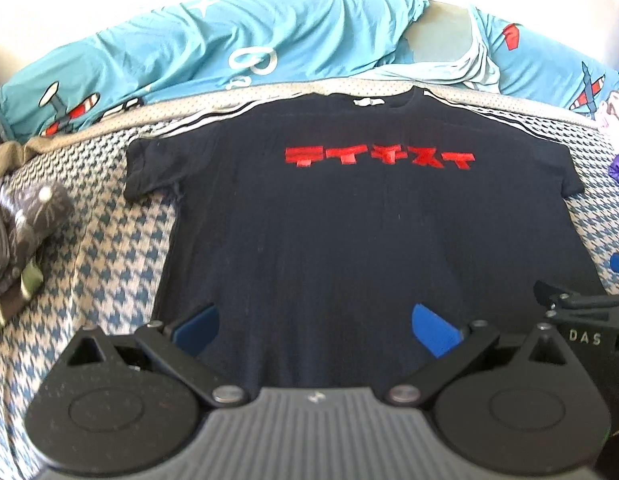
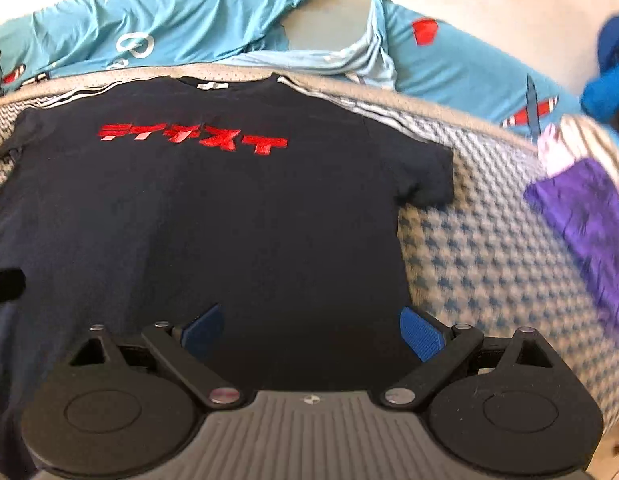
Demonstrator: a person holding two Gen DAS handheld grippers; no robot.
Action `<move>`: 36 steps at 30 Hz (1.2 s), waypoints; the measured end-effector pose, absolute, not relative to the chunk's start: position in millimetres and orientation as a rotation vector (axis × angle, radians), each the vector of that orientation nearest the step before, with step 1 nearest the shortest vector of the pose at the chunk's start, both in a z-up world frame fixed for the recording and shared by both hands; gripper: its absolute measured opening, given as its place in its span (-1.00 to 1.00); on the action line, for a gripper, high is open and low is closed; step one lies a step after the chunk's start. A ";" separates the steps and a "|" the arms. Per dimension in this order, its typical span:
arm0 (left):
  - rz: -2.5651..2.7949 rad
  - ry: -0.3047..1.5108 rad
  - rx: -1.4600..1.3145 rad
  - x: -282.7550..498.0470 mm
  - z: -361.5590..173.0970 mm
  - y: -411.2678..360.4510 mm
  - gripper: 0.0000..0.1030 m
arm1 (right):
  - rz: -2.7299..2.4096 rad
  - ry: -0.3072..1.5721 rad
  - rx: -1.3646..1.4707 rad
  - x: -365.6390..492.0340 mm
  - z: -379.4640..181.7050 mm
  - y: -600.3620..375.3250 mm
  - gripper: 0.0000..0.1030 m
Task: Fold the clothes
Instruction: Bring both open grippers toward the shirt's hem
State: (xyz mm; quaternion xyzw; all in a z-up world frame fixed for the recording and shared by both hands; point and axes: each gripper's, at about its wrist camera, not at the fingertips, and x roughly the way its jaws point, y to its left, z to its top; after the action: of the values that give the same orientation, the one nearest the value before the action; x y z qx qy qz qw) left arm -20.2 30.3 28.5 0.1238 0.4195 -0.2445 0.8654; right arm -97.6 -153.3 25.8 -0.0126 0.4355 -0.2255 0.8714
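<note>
Nearest, both tools hang over the hem end of the shirt. Left gripper (image 1: 315, 326) has its blue fingers (image 1: 433, 334) spread wide, nothing between them, only dark cloth below. Right gripper (image 2: 311, 334) is the same: wide apart, empty, its fingers (image 2: 423, 332) over the shirt's lower right part. They sit side by side; the right tool's black frame shows at the edge of the left view, so the pair is probably lined up along the hem for a two-point pickup, though contact with the cloth can't be told.

The black T-shirt (image 1: 349, 232) lies flat, face up, on the houndstooth bed cover (image 1: 109, 248), sleeves out to each side, red lettering (image 1: 379, 158) readable, white neck label (image 1: 367, 101) at the far end. Spread open like this, it shows no fold.

To the left is a dark patterned bundle (image 1: 25, 224), looking folded or bunched, set clear of the shirt. To the right, a purple garment (image 2: 585, 236) rests near pale cloth, also apart, maybe waiting or done; can't tell which.

Farthest, a turquoise cartoon-print sheet (image 1: 189, 36) is rumpled along the wall, leaving the work area free.
</note>
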 end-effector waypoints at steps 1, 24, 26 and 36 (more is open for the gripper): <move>-0.513 0.876 0.266 -17.4 29.1 27.1 1.00 | -0.472 0.906 -0.039 -93.8 25.5 -153.6 0.85; -0.428 0.893 0.164 43.6 27.8 12.1 1.00 | -0.422 0.856 0.053 -24.0 28.4 -177.3 0.84; -0.433 0.901 0.163 44.0 26.1 11.5 1.00 | -0.380 0.860 0.092 -20.0 28.9 -176.2 0.85; -0.424 0.941 0.164 46.1 16.7 9.5 1.00 | -0.261 0.947 0.210 -2.2 19.2 -168.5 0.85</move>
State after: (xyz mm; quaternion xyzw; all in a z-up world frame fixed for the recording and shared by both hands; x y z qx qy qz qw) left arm 46.1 9.5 16.7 0.0781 0.4493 -0.2026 0.8666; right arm -2.2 -168.5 19.2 0.1005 0.4539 -0.1250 0.8765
